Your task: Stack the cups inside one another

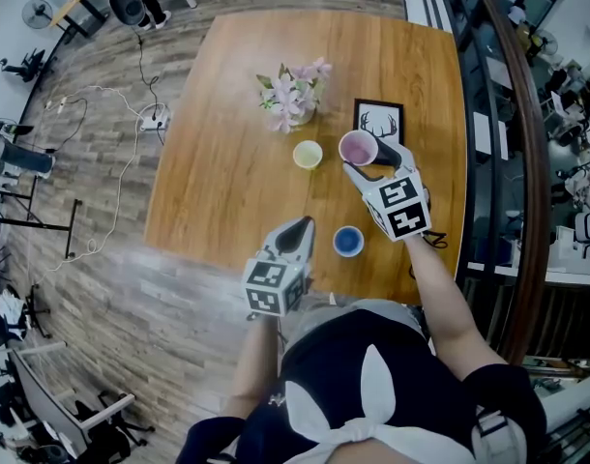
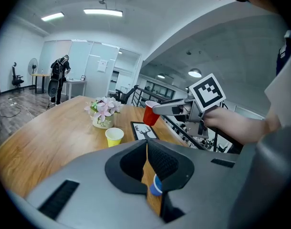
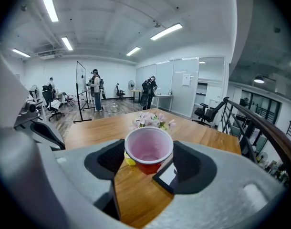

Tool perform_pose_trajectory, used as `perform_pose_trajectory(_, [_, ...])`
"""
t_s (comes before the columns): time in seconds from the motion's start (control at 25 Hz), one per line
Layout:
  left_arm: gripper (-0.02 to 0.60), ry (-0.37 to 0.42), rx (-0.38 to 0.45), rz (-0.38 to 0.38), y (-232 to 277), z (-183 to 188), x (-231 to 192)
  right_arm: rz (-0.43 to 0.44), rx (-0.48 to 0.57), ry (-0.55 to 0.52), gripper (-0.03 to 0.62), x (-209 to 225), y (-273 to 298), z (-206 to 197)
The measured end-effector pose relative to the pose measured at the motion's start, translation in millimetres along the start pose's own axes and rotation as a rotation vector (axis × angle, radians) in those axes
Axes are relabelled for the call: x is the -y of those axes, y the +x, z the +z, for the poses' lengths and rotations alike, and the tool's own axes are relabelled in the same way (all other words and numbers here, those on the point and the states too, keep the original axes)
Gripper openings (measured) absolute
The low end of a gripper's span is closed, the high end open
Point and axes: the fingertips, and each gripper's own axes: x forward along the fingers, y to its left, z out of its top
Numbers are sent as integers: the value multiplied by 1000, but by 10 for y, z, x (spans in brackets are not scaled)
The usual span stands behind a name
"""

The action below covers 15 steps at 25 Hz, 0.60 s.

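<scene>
The right tongs (image 1: 374,162) have the red cup (image 3: 149,150) clamped between their pads. The jaws stand wide apart around its body, the cup is upright with its mouth up, and it is lifted clear of the counter (image 1: 222,177). From above it hangs by the near edge of the antler picture (image 1: 379,120), just right of the yellow cup (image 1: 308,154), which stands alone on the wood. Beyond the yellow cup is a pot of pink flowers (image 1: 293,95).

The left tongs (image 1: 297,232) are pressed together with only a thin slit between the pads, and they hold nothing. They hover over the near edge of the counter. The blue cup (image 1: 348,241) stands upright just to their right, near the person, and well apart from the other two cups.
</scene>
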Motion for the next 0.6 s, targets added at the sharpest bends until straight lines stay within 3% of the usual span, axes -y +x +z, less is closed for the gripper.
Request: perform_pose_trajectory(0.6, [25,-23,-12,8,101,20,-12,49,7,-1,314,-109,178,87])
